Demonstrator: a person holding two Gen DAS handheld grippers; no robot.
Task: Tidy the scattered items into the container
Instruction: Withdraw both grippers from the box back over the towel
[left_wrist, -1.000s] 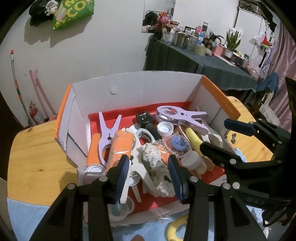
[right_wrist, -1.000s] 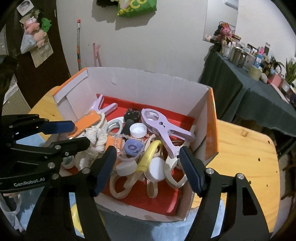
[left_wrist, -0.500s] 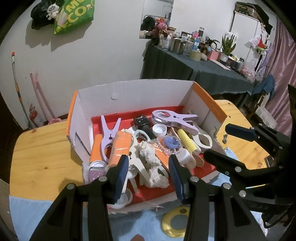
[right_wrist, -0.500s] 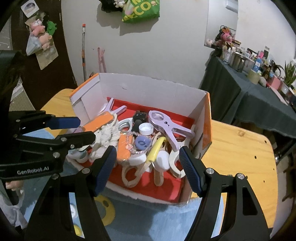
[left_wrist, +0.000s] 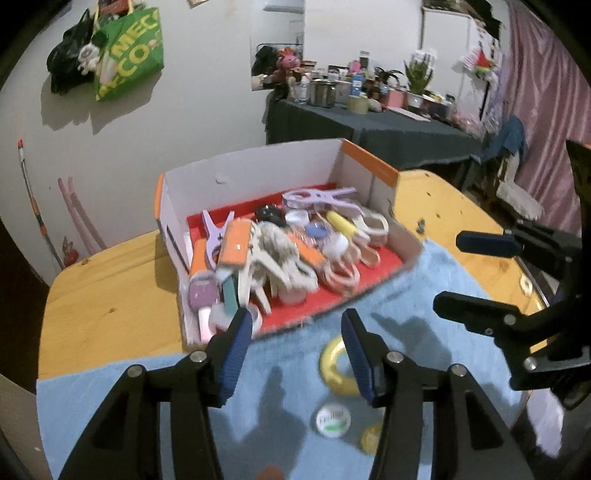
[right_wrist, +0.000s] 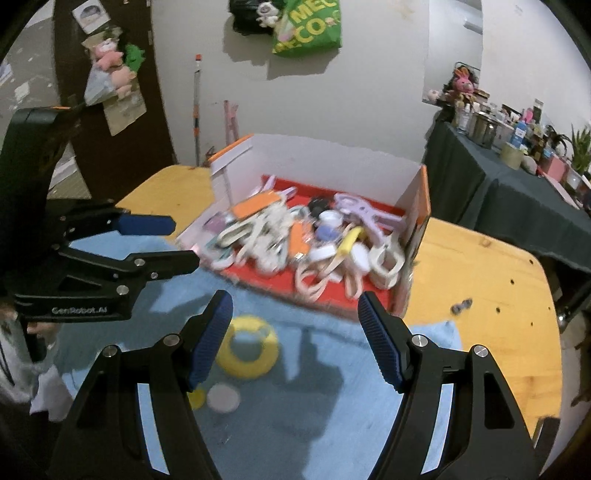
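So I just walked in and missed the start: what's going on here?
A person with two grippers is tidying small items into a box. It is already full of clips and caps. Both the left gripper and right gripper are open and empty. A yellow ring and a white cap lie on the blue towel.

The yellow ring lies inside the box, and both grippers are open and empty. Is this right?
Not quite. The yellow ring lies on the blue towel, outside the box, as the right wrist view shows. Both grippers, left and right, are open and empty.
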